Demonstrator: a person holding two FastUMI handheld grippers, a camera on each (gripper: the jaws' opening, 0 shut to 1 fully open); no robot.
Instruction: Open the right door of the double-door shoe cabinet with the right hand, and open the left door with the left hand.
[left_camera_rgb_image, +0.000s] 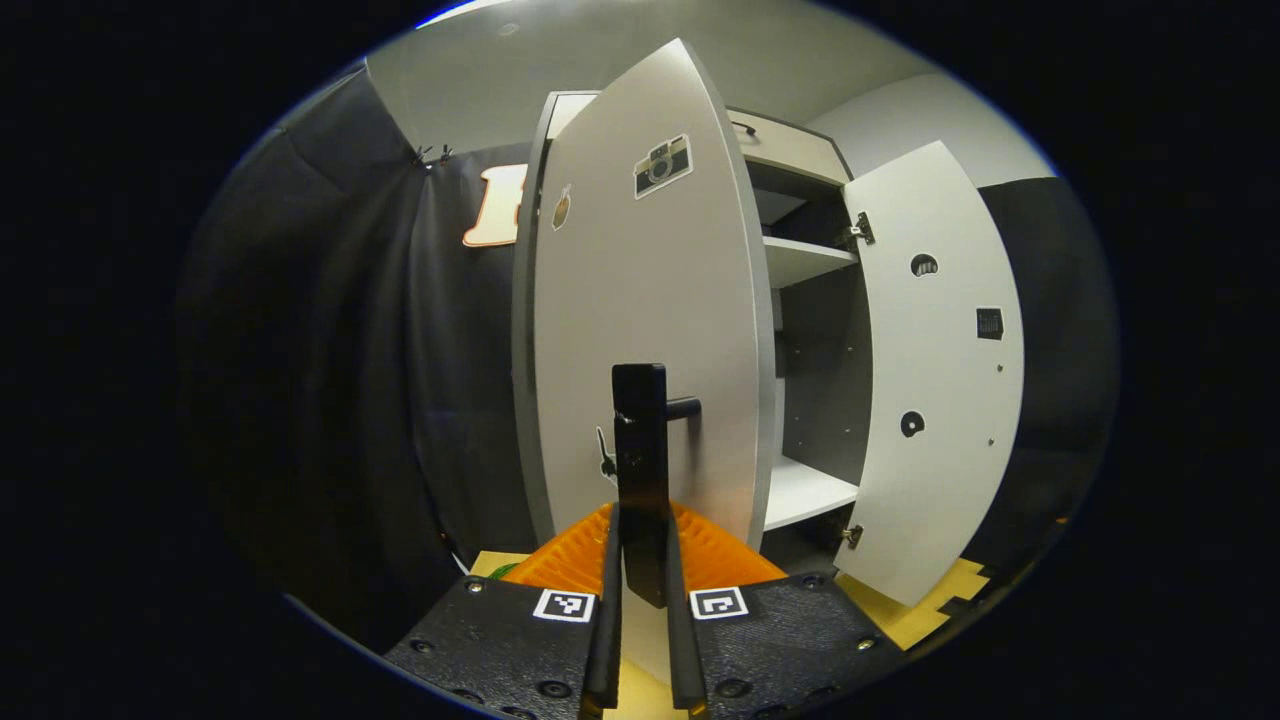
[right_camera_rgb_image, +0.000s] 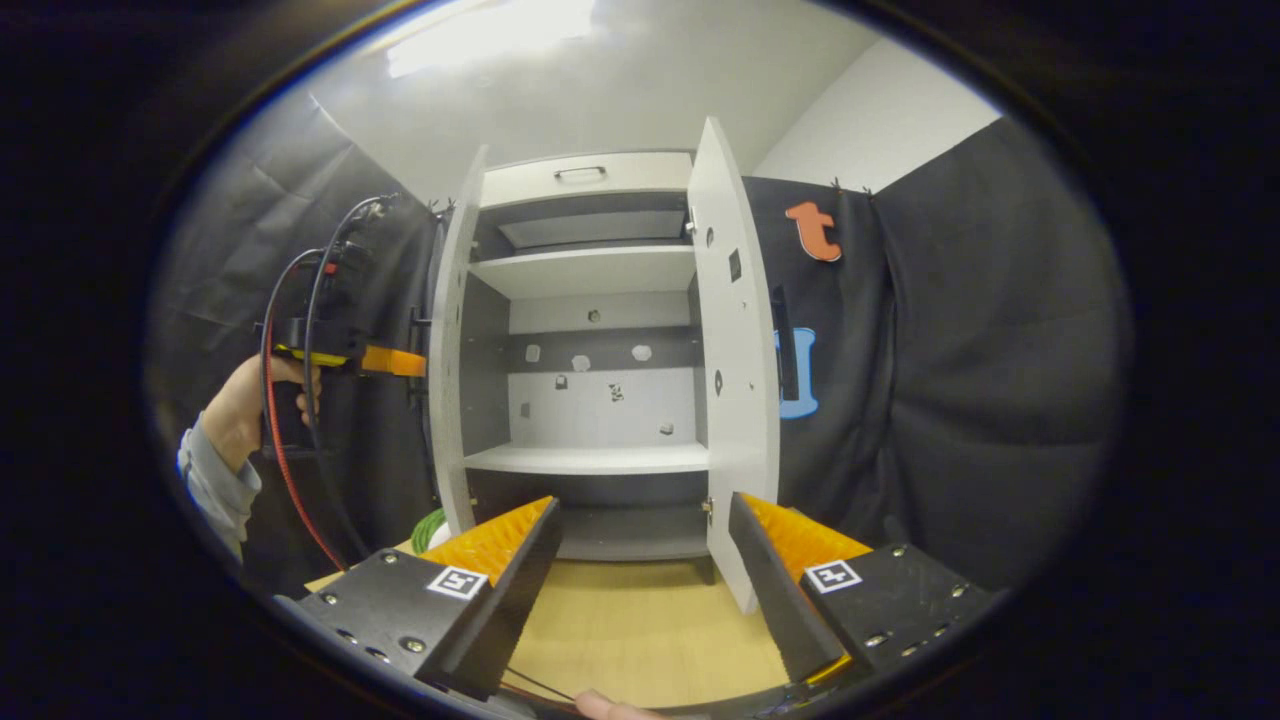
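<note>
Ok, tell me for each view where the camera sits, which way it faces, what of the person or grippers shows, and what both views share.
Left gripper view: rides the left gripper, close against the left door, fingers closed on its handle.
Right gripper view: rides the right gripper, set back, facing the cabinet's shelves; fingers apart; the hand holding the left gripper shows.
Shared: both doors, including the right door, and the shelves.

Two doors, two hand-held grippers
</note>
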